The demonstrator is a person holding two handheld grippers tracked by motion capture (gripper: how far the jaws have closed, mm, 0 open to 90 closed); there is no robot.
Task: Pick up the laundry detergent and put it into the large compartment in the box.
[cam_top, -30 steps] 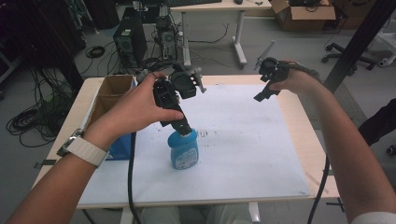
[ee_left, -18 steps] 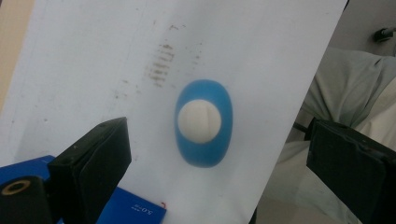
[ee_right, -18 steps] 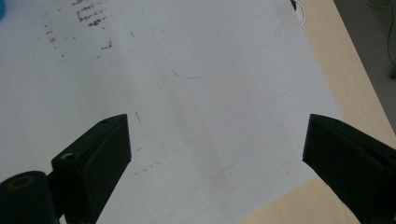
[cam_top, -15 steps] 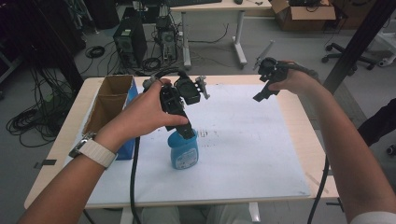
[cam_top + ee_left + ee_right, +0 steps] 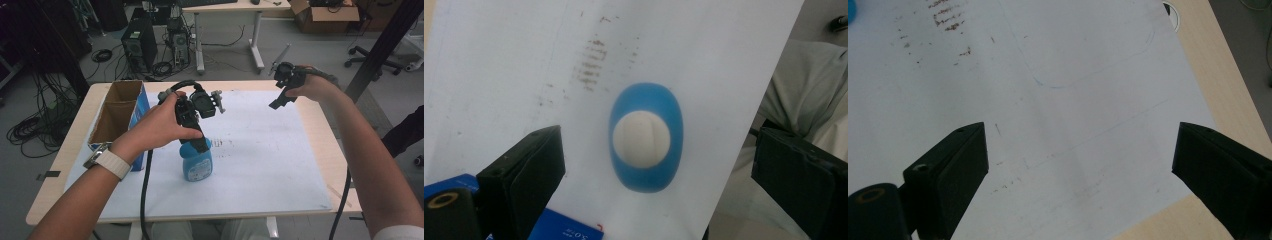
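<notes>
A blue bottle [image 5: 198, 165] with a white cap [image 5: 641, 138] stands upright on the white sheet [image 5: 260, 150], left of the middle. My left gripper [image 5: 202, 146] points down right over its top. In the left gripper view the bottle [image 5: 646, 172] lies below the gap of the left gripper [image 5: 656, 155], whose jaws are wide apart and touch nothing. My right gripper [image 5: 277, 102] hangs in the air over the sheet's far right part. The right gripper [image 5: 1078, 147] is open with only bare sheet [image 5: 1048, 100] under it.
An open cardboard box [image 5: 119, 107] with a blue side stands at the table's left edge, next to my left forearm; the blue box [image 5: 569, 229] also sits by the left jaw. The wooden table edge [image 5: 1228, 80] runs along the sheet's right. Desks, computers and cables lie beyond the far edge.
My left hand has shifted slightly to the right above the bottle. The bottle and the right gripper have stayed in place.
</notes>
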